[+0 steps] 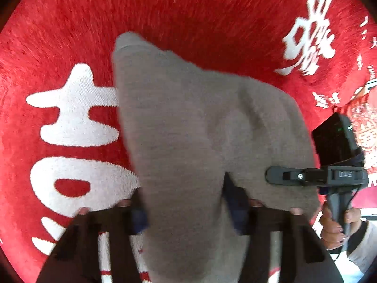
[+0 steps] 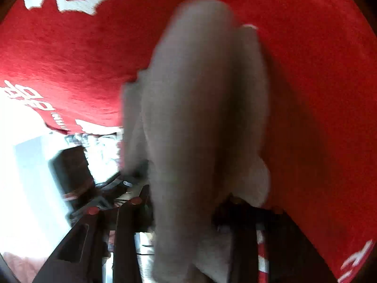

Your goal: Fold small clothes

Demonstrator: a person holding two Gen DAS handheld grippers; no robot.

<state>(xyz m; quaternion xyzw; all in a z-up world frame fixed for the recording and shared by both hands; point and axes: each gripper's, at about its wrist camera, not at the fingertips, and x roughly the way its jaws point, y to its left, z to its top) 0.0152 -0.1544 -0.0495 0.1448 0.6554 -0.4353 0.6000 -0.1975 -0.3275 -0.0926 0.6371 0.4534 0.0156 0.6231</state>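
Note:
A small grey garment (image 1: 200, 129) lies over a red cloth with white characters (image 1: 70, 35). Its near end runs up between the fingers of my left gripper (image 1: 186, 202), whose dark pads press on it from both sides. In the left wrist view my right gripper (image 1: 278, 178) reaches in from the right and sits at the garment's right edge, with a hand (image 1: 337, 226) on its handle. In the blurred right wrist view the grey garment (image 2: 193, 118) fills the gap of my right gripper (image 2: 183, 202) and hangs lifted above the red cloth (image 2: 70, 47).
The red cloth's edge (image 2: 59, 127) runs along the left of the right wrist view, with a bright floor and a black object (image 2: 70, 165) beyond it. A red patterned fabric (image 1: 367, 122) lies at the far right of the left wrist view.

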